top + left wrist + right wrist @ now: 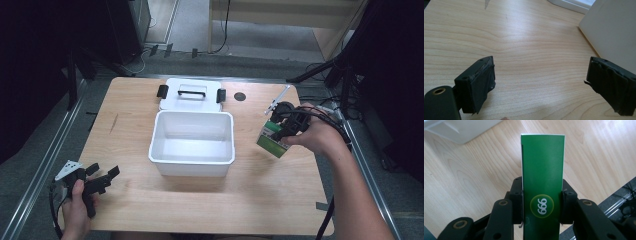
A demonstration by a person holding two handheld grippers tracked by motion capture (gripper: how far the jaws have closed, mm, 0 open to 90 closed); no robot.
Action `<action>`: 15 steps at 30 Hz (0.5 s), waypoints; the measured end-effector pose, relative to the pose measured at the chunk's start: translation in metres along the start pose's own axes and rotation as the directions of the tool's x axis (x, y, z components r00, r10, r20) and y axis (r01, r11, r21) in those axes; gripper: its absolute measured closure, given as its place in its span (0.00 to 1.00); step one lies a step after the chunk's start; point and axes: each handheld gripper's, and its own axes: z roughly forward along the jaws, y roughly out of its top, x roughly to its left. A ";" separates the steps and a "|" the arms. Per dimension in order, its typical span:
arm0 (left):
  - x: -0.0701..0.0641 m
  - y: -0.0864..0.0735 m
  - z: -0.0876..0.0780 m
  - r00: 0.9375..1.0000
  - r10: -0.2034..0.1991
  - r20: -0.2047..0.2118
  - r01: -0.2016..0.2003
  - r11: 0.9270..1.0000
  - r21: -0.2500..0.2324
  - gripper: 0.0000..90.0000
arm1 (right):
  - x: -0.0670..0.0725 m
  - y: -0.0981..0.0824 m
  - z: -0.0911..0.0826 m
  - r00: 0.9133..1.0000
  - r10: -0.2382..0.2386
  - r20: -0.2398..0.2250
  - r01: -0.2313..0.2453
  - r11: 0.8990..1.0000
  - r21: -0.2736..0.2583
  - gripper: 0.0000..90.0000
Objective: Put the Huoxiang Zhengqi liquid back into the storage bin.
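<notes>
Right tongs (541, 202) pinch my green carton (542, 175) across its narrow sides, clear above the table (280, 200) right of the white bin (192, 162); left tongs (541, 85) gape empty; I judge it light, crushable cardboard, best held low, gently.

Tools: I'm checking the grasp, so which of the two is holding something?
The right tool, clamped on the green box; the left tool is open above bare table.

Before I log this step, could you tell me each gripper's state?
Left gripper: open, empty.
Right gripper: shut on the green box.
</notes>
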 end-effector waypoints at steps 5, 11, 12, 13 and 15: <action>0.000 0.000 0.000 1.000 -0.001 -0.001 0.001 1.000 0.000 0.10 | 0.000 0.003 -0.011 1.000 -0.010 0.005 0.011 1.000 -0.027 0.72; 0.000 0.000 0.000 1.000 0.000 -0.001 0.000 1.000 0.002 0.10 | 0.003 0.010 -0.025 0.998 -0.053 -0.013 0.053 0.997 -0.049 0.72; 0.000 0.000 0.000 1.000 0.000 -0.002 0.000 1.000 0.002 0.10 | 0.005 0.013 -0.030 0.995 -0.092 -0.023 0.091 0.994 -0.054 0.72; 0.000 0.000 0.000 1.000 0.000 -0.002 0.000 1.000 0.002 0.10 | 0.005 0.014 -0.031 0.994 -0.106 -0.027 0.104 0.993 -0.055 0.72; 0.000 0.000 0.000 1.000 -0.001 -0.002 0.001 1.000 0.001 0.10 | 0.006 0.015 -0.034 0.991 -0.128 -0.032 0.126 0.990 -0.061 0.72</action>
